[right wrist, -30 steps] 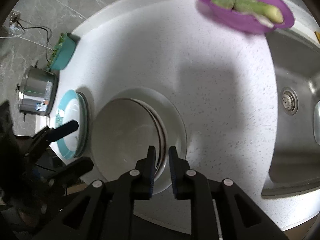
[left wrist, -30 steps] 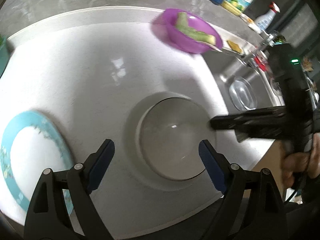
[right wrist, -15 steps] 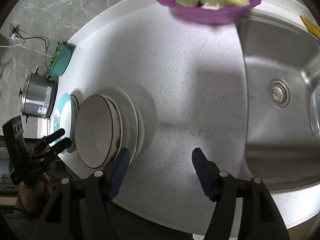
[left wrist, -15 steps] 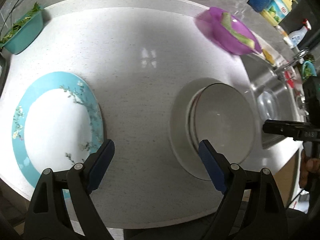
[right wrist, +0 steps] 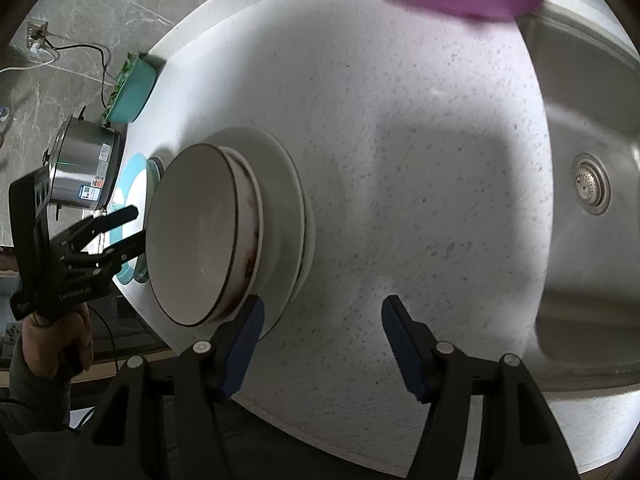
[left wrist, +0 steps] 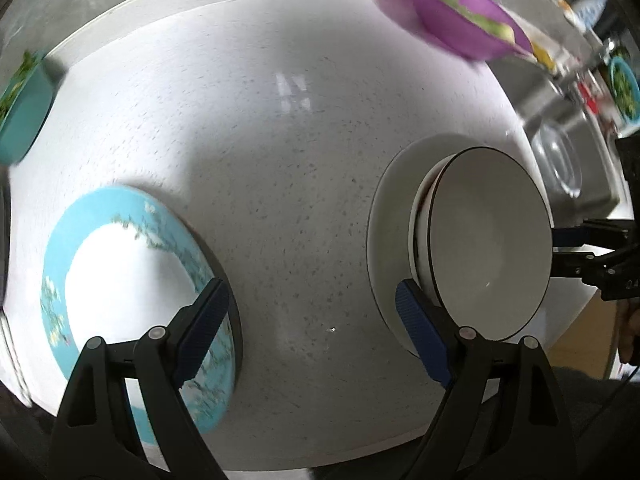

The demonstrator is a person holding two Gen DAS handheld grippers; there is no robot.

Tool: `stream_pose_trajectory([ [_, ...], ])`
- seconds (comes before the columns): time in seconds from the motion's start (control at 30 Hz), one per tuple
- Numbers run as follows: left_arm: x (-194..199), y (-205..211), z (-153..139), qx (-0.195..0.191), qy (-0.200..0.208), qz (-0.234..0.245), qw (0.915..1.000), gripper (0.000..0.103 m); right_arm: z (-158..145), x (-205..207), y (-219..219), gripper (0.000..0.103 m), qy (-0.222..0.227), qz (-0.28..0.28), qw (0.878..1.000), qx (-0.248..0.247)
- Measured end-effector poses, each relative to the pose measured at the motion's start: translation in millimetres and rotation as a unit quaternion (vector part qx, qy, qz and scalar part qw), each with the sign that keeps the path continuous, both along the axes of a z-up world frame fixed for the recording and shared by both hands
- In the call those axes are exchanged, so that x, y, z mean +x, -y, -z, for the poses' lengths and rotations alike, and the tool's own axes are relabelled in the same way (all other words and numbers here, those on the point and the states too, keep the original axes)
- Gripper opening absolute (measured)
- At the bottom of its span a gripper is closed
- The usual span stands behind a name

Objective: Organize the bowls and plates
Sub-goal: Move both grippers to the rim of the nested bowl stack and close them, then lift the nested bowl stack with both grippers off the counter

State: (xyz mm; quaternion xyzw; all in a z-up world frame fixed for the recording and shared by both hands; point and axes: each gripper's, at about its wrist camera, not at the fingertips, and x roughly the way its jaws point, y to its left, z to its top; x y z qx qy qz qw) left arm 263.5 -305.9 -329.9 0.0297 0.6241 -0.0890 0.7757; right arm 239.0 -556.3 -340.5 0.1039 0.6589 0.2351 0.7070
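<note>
White bowl stack (left wrist: 488,240) on its plate (left wrist: 390,216), counter's front edge; turquoise plate (left wrist: 120,264) lies left. We judge our left gripper (left wrist: 312,320) nearer it; right gripper (right wrist: 320,332) empty, both spread.

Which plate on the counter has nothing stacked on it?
The blue-rimmed floral plate; the plain white plate carries stacked bowls.
</note>
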Motion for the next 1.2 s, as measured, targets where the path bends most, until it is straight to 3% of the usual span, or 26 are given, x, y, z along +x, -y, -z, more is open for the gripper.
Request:
stream_pose_trajectory([
  [0.23, 27.2, 7.7, 17.1, 0.023, -0.027, 0.061, 0.9975, 0.084, 6.6, -3.9, -6.2, 0.059, -0.004, 0.024, 1.0, -0.003],
  [0.37, 45.9, 8.5, 24.4, 0.011, -0.041, 0.09, 0.995, 0.085, 12.0, -7.9, -9.3, 0.051, -0.007, 0.048, 0.999, 0.0],
  [0.63, 83.2, 15.9, 27.7, 0.01, -0.042, 0.137, 0.9897, 0.085, 14.1, -13.3, -9.3, 0.049, 0.006, 0.105, 0.994, 0.007],
  [0.7, 90.3, 16.7, 28.7, 0.002, -0.043, 0.15, 0.9878, 0.084, 15.1, -15.5, -7.2, 0.044, 0.01, 0.12, 0.993, 0.016],
  [0.8, 103.8, 14.6, 36.7, -0.029, -0.066, 0.162, 0.9842, 0.077, 18.5, -19.1, -1.6, 0.043, 0.01, 0.143, 0.989, 0.029],
  [1.2, 108.7, 47.2, 55.8, -0.045, -0.085, 0.232, 0.9681, 0.051, 28.8, -28.8, 4.3, 0.04, 0.01, 0.204, 0.977, 0.055],
])
